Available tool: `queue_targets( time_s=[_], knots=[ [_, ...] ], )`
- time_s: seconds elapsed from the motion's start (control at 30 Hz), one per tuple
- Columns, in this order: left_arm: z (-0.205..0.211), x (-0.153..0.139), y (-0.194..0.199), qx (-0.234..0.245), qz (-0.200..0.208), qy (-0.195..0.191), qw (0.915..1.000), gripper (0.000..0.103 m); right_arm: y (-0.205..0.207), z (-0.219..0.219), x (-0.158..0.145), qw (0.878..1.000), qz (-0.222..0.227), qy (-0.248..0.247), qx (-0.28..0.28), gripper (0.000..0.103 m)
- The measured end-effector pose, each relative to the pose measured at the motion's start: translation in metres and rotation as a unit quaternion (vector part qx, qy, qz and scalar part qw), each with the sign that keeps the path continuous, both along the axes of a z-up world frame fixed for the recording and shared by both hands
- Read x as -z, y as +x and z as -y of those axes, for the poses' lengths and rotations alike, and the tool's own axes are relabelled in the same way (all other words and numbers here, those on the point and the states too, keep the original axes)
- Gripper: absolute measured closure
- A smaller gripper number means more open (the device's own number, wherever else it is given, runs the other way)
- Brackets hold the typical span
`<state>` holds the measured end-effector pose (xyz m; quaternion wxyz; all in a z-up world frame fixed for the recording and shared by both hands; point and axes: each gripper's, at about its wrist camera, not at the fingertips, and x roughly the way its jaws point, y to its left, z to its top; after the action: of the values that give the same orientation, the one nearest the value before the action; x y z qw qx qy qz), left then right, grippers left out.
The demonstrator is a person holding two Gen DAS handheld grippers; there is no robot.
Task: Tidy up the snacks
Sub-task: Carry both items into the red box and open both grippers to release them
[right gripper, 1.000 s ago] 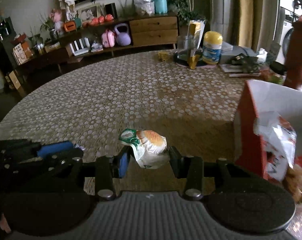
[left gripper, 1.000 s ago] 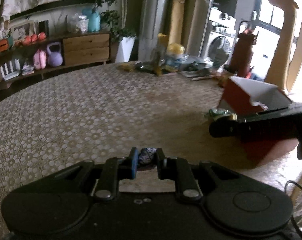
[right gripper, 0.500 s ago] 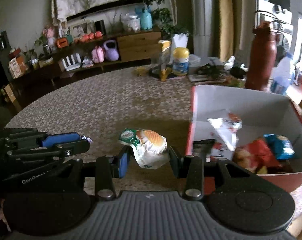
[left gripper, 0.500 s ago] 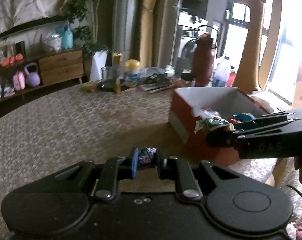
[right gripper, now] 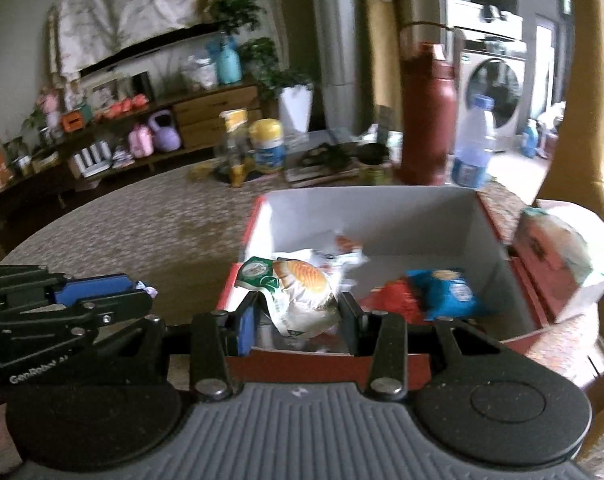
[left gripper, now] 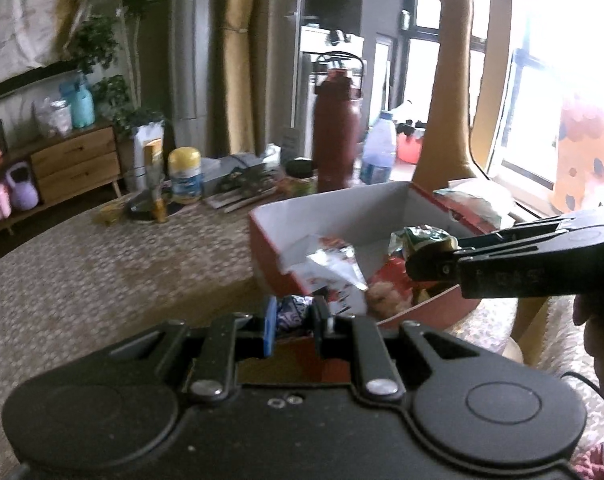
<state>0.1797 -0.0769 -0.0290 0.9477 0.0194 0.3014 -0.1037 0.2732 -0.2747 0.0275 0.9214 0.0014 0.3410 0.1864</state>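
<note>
Patterned table (right gripper: 122,236), red open box (right gripper: 382,216) at its right. Right gripper (right gripper: 298,316), clamping a white snack packet (right gripper: 302,296), hangs over the box's near rim; left gripper (left gripper: 292,320), pinching a small dark wrapper (left gripper: 292,312), sits left, short of the rim.

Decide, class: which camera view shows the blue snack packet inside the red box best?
The right wrist view. It looks down into the red box, and the blue snack packet lies in plain sight among the other snacks. In the left wrist view, I cannot pick it out; the right gripper crosses that part of the box.
</note>
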Motion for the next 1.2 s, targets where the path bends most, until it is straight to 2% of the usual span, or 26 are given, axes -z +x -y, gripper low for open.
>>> queue_targets(
  time_s=[0.23,0.47,0.67,0.93,1.2],
  knots=[
    [0.037,0.002,0.031,0.023,-0.005,0.012,0.9997,0.088,0.027,0.046,0.009,0.998,-0.002,0.0,0.055,0.061],
    [0.071,0.016,0.062,0.038,-0.021,0.025,0.9987,0.088,0.057,0.071,0.024,0.996,-0.015,0.0,0.089,0.061],
    [0.091,0.033,0.086,0.045,-0.037,0.038,0.9976,0.088,0.081,0.074,0.038,0.995,-0.028,0.003,0.101,0.061],
    [0.1,0.058,0.109,0.051,-0.067,0.039,0.9957,0.088,0.114,0.055,0.055,0.995,-0.049,0.007,0.088,0.061],
    [0.098,0.08,0.118,0.048,-0.099,0.041,0.9931,0.087,0.116,0.045,0.07,0.996,-0.052,-0.011,0.075,0.06]
  ],
)
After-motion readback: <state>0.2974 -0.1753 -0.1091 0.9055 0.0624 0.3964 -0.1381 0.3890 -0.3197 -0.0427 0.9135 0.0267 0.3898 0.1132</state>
